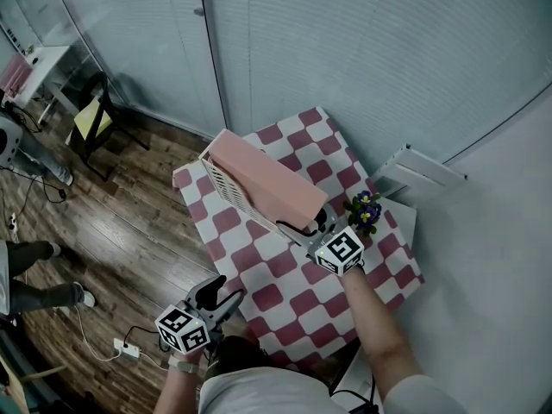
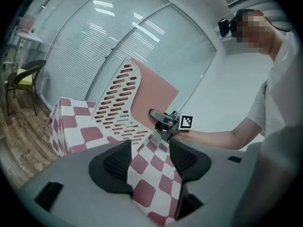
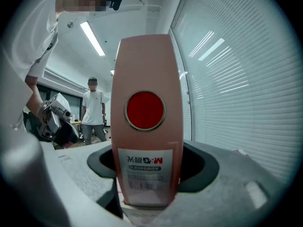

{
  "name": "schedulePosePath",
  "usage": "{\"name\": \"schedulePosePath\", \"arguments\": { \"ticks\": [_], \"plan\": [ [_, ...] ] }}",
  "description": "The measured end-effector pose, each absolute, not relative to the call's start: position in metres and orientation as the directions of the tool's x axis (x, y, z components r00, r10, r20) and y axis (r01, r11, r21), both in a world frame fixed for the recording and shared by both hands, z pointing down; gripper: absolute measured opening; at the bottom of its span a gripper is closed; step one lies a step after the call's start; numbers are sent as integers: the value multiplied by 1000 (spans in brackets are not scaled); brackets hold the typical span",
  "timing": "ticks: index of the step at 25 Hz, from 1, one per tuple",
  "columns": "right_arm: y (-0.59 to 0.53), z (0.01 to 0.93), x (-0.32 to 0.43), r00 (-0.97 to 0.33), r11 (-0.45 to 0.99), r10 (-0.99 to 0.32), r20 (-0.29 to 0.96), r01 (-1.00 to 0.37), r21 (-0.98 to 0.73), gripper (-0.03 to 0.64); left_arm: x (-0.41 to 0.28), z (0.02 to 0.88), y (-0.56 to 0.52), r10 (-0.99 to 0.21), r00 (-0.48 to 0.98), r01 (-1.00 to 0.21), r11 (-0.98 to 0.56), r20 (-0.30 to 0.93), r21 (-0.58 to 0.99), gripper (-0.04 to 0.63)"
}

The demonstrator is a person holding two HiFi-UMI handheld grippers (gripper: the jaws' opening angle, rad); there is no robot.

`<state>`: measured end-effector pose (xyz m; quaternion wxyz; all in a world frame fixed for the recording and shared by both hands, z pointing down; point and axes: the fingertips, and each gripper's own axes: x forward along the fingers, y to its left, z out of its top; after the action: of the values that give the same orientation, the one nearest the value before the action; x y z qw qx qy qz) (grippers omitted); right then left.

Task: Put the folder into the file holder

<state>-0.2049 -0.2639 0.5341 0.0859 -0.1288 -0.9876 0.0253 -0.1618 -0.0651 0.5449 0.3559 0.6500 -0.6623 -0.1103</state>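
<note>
From the head view: holding a pink folder (image 1: pixel 263 179) by its near end in the right claw (image 1: pixel 309 228), most of its length already lying inside the white perforated file holder (image 1: pixel 226 184) on the surface (image 1: pixel 379 274) draped in a checked cloth (image 1: pixel 285 300); keeping the left claw (image 1: pixel 220 296) low at the near corner, well apart from the holder, with a small potted plant (image 1: pixel 366 210) near the right claw. From the left gripper view: pinching a fold of the checked cloth between almost closed pads, by the look of it, and looking across at the holder's slotted wall standing upright, the folder slanting behind it and the right claw at the folder's lower end. From the right gripper view: clamping the folder's spine, its red disc and printed label facing the camera, pads sitting against both its sides; catching a person (image 3: pixel 93 110) standing in the background. Judging from all three: working through the last step, seating the folder before letting go. Calling next for a gentle push to settle the folder fully home, then spreading the right claw wide and backing straight off, taking care not to drag the folder out again or knock the plant.
</note>
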Motion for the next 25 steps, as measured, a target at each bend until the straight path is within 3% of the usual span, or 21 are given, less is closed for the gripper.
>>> {"name": "schedulePosePath", "arguments": {
  "ticks": [4,17,25],
  "plan": [
    [-270,532,-197,-961,977,213,178,204,-69,325,-155,544,-66,-942,108,-786,115,318,608,232],
    [-279,484,-119,-993,994,40,111,28,-108,325,-128,518,-85,-949,152,-839,23,275,543,232],
    [-262,473,-51,-981,988,-90,170,-110,-112,310,-101,494,-107,-949,195,-870,-52,247,490,232]
  ]
}}
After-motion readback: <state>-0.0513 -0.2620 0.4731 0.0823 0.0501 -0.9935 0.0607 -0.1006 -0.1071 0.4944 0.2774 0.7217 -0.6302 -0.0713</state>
